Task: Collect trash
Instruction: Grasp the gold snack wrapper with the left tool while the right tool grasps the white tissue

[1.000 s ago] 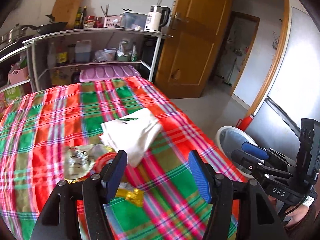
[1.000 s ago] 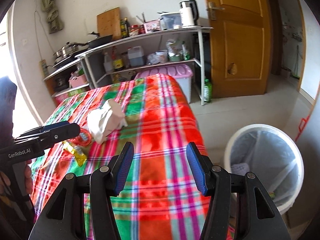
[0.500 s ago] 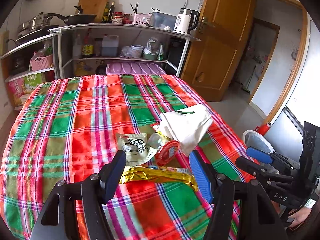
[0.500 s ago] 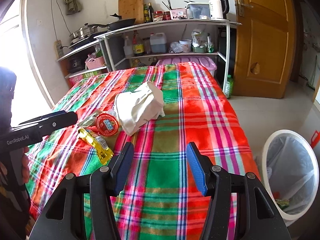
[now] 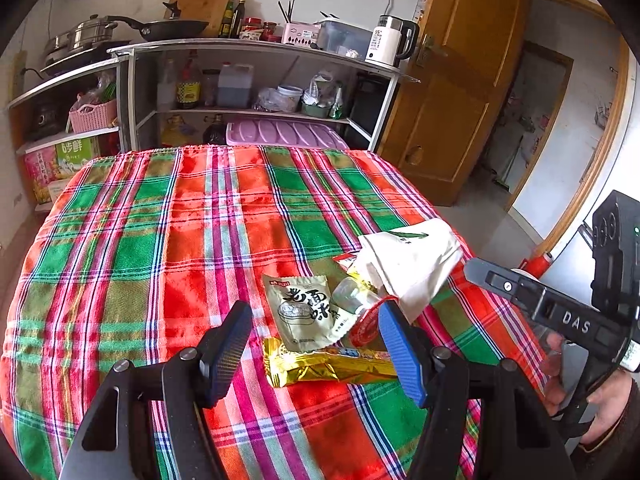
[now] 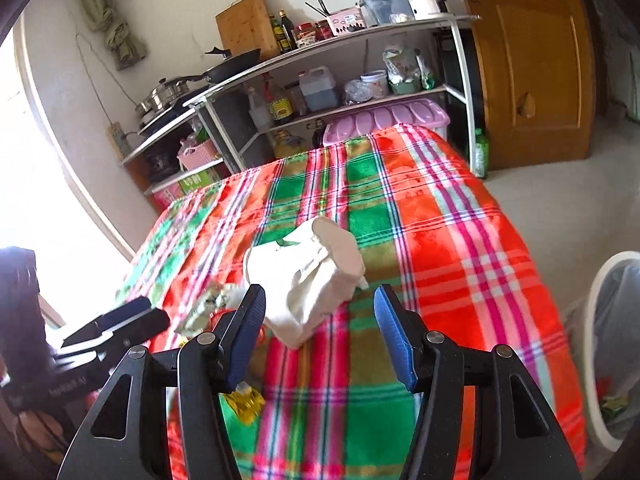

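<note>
We note the left gripper (image 5: 316,350) with jaws apart and empty, ribbed blue pads above a crinkled gold foil wrapper (image 5: 328,366). Touching it lie a flat printed sachet (image 5: 304,312) and a round red-lidded cup (image 5: 362,312) on the plaid woven cloth (image 5: 160,240). The right gripper (image 6: 320,332), jaws just widened and empty, faces a crumpled white paper bag (image 6: 308,276). A white lined bin (image 6: 608,344) stands beside the table.

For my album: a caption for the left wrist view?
Open left gripper hovering over snack wrappers on a plaid tablecloth.
</note>
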Demonstrator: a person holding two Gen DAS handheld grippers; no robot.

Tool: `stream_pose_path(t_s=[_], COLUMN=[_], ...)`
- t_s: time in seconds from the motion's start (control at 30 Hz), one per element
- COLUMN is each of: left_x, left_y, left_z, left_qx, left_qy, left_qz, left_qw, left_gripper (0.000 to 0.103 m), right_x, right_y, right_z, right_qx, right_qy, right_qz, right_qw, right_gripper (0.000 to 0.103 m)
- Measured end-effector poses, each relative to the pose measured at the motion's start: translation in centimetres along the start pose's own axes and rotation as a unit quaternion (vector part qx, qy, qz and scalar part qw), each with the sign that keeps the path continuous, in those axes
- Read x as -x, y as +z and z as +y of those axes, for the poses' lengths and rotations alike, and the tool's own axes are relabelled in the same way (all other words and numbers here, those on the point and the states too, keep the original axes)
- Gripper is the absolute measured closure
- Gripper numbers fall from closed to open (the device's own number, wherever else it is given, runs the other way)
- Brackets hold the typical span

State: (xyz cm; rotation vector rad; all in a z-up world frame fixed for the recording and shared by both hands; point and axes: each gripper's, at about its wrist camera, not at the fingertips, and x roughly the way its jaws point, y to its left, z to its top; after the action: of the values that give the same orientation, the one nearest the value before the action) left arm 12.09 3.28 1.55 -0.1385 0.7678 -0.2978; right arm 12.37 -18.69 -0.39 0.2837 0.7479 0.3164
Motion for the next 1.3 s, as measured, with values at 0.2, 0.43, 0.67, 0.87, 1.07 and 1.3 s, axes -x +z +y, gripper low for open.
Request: stream_pose_path(t_s=[0.2, 0.43, 0.67, 0.87, 1.07, 1.3], left_x=[-0.9, -1.8, -2.4, -2.5, -2.6, -2.4], left_y=[0.6, 0.9, 0.9, 0.8, 0.7, -0.1], left_z=[1.0, 1.6, 1.7, 1.7, 1.7, 1.4], left_qx=[0.007, 0.013, 0.013, 0.015, 0.014, 0.003], left_qy=[0.002, 0.006, 0.007, 0.008, 0.009, -0.006], left_qz=[0.008, 0.014, 0.019, 0.022, 0.025, 0.032], left_qw=[0.9999, 0.9998, 0.9997, 0.9996, 0.9995, 0.9995], left_gripper=[0.037, 0.037, 0.037, 0.037, 0.037, 0.037], right_x=[-1.8, -4.1, -4.1, -3.0, -1.8, 1.0], right_y=[1.3, 2.0, 1.9, 1.8, 1.2, 0.9], right_z=[0.1, -0.9, -1.6, -2.1, -2.4, -4.0], right_qx=[-0.010, -0.045, -0.061, -0.062, -0.066, -0.092], right_qy=[0.001, 0.006, 0.016, 0.016, 0.029, 0.023], right_qz=[0.004, 0.023, 0.020, 0.006, -0.003, -0.020], right_qw=[1.000, 0.999, 0.998, 0.998, 0.997, 0.995], right_gripper=[0.046, 0.046, 0.056, 0.068, 0.073, 0.073])
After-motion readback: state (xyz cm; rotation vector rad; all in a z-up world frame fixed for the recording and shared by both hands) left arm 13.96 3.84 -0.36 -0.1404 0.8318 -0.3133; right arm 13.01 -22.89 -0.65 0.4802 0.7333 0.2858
